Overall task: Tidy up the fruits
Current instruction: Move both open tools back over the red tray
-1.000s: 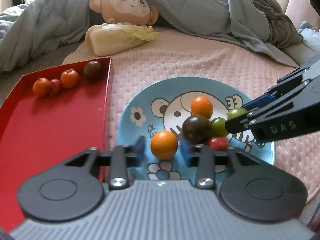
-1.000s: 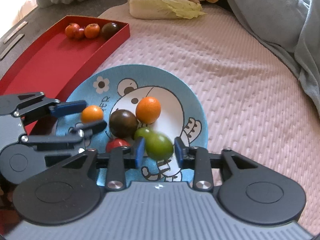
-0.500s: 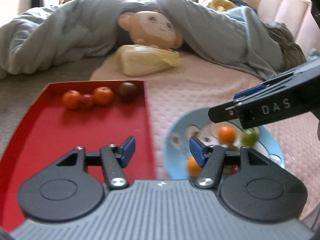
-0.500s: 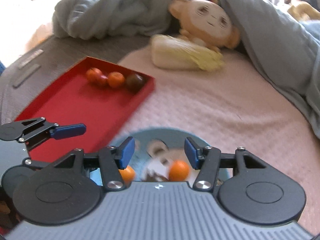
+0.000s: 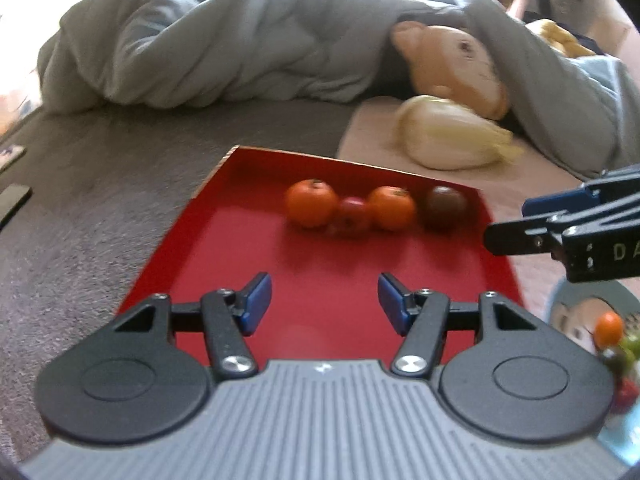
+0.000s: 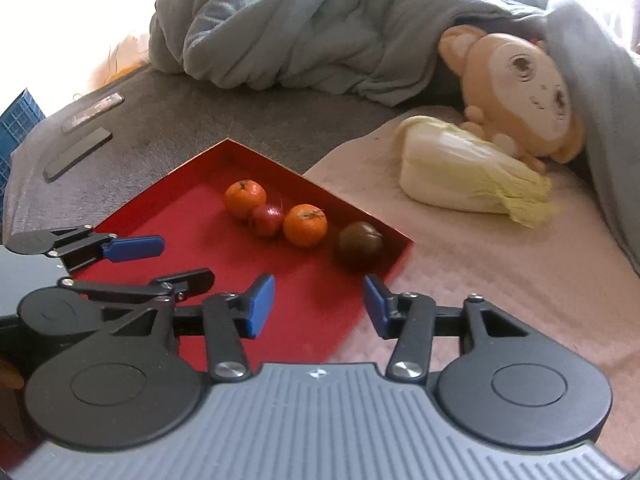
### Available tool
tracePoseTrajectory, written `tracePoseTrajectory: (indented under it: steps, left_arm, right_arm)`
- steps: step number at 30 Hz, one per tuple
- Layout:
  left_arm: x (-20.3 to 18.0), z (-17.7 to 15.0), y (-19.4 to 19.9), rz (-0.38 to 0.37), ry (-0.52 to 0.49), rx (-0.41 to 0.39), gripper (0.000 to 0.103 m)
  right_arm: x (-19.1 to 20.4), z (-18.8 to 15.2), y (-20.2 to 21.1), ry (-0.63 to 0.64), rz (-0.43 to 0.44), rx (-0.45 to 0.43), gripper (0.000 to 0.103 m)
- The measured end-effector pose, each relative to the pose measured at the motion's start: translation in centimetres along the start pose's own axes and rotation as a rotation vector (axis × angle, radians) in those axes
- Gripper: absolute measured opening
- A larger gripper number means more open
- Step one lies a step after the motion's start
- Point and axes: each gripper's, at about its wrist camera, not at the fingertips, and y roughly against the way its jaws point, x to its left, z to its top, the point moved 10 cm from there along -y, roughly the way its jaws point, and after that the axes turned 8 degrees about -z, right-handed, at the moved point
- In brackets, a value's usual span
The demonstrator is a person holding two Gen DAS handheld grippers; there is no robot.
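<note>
Hovering above a red tray [image 5: 248,264], the left gripper [image 5: 320,300] is seen from its own wrist camera with its blue-padded fingers [image 5: 254,298] set well apart and nothing between them. Along the tray's far wall, around twelve o'clock from the gripper, four fruits are lined up: an orange tomato [image 5: 312,208], a small red tomato [image 5: 352,216] touching it, a second orange tomato [image 5: 391,208], and a dark brown tomato [image 5: 445,207] in the far corner at one o'clock. At three o'clock the right gripper [image 5: 520,220] is seen reaching in over the tray's edge. At four o'clock a blue cartoon plate [image 5: 616,296] is partly visible, blurred, with orange, green, dark and red fruits left on it.

From the right wrist camera, the right gripper [image 6: 319,304] is shown above the tray's near corner [image 6: 312,320], its jaws closing, yet its fingers [image 6: 260,306] are still apart with nothing gripped. The left gripper [image 6: 160,260] is seen at nine o'clock. Beyond the tray, on a pink quilted cover [image 6: 480,264], a napa cabbage [image 6: 460,176] is laid at one o'clock, touching a plush monkey [image 6: 516,96] that is half covered by a grey blanket [image 6: 300,24].
</note>
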Motion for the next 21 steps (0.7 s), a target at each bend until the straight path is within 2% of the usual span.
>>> tracePoseTrajectory:
  steps: [7, 12, 15, 18, 21]
  left_arm:
    - [1.8, 1.0, -1.4, 0.025, 0.002, -0.003, 0.061]
    - [2.6, 1.1, -1.9, 0.025, 0.002, 0.012, 0.061]
    - [2.8, 1.2, -1.9, 0.016, 0.004, 0.012, 0.061]
    - [3.0, 1.3, -2.1, 0.007, 0.009, 0.016, 0.061]
    - [3.0, 1.3, -2.3, -0.002, 0.005, 0.023, 0.061]
  right_arm:
    - [2.1, 2.4, -4.3, 0.032, 0.043, 0.008, 0.05]
    - [2.6, 2.5, -7.0, 0.071, 0.004, 0.052, 0.05]
    - [3.2, 2.6, -7.8, 0.105, 0.003, 0.054, 0.048]
    - [3.4, 2.8, -8.5, 0.166, -0.042, 0.042, 0.049]
    - [2.9, 3.2, -9.3, 0.173, -0.063, 0.038, 0.048]
